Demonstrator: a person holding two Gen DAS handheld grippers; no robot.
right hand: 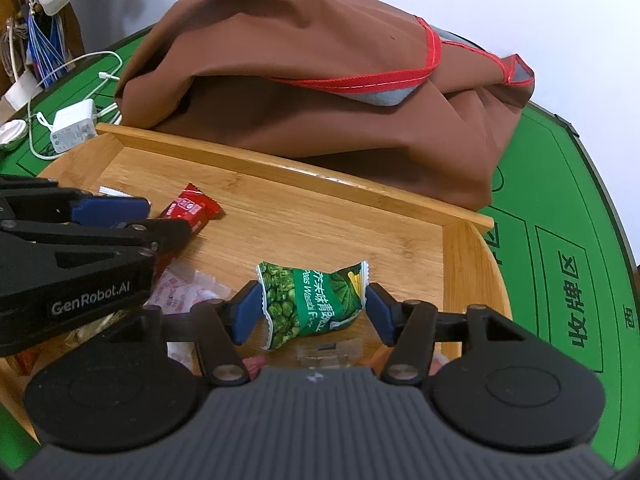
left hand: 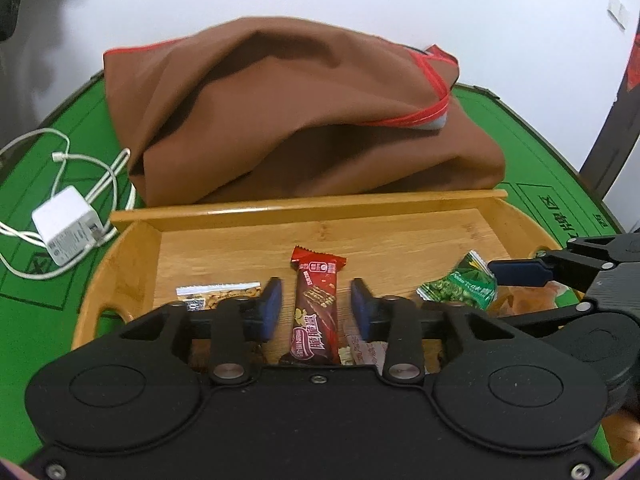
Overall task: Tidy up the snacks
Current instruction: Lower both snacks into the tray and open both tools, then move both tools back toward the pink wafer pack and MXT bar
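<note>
A bamboo tray (left hand: 312,204) (right hand: 280,176) holds several snacks. My left gripper (left hand: 316,304) is open, its blue pads on either side of a red-brown chocolate wafer bar (left hand: 316,308) without touching it; the bar also shows in the right wrist view (right hand: 192,210). My right gripper (right hand: 310,310) has its blue pads against both ends of a green wasabi peas packet (right hand: 312,302) (left hand: 460,290), which is crumpled between them. A clear nut packet (left hand: 218,296) lies left of the bar. Pink-white wrappers (right hand: 184,292) lie low in the tray.
A brown cloth bag with red trim (left hand: 296,120) (right hand: 320,88) lies behind the tray on the green felt table (left hand: 60,152) (right hand: 560,240). A white charger with cables (left hand: 66,224) (right hand: 74,128) sits at the left.
</note>
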